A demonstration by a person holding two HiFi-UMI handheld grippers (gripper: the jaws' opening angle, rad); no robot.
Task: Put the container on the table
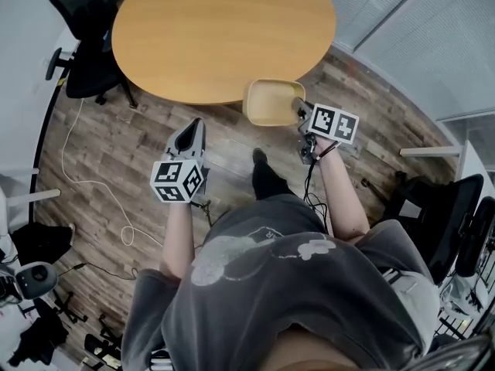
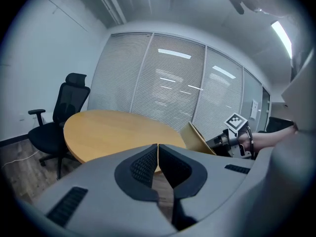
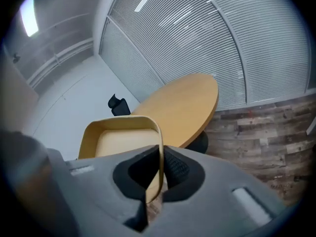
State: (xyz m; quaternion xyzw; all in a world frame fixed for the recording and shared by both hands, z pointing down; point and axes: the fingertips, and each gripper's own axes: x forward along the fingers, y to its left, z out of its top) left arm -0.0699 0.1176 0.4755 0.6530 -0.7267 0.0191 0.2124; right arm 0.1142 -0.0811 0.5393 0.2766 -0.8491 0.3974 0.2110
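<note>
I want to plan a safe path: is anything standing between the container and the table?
Nothing visible does. The right gripper holds the container by its rim, right at the near edge of the table, and the tabletop shows no objects on it.

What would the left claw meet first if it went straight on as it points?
Probably the table, at its near edge; the left claw, shut and empty, points right at it. Height is unclear, so it might slip just under.

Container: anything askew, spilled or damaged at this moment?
Nothing stands out. The container is empty and looks intact. The right gripper has its jaws closed on one wall, holding it near the table edge, not yet set down. Nothing has spilled.
</note>
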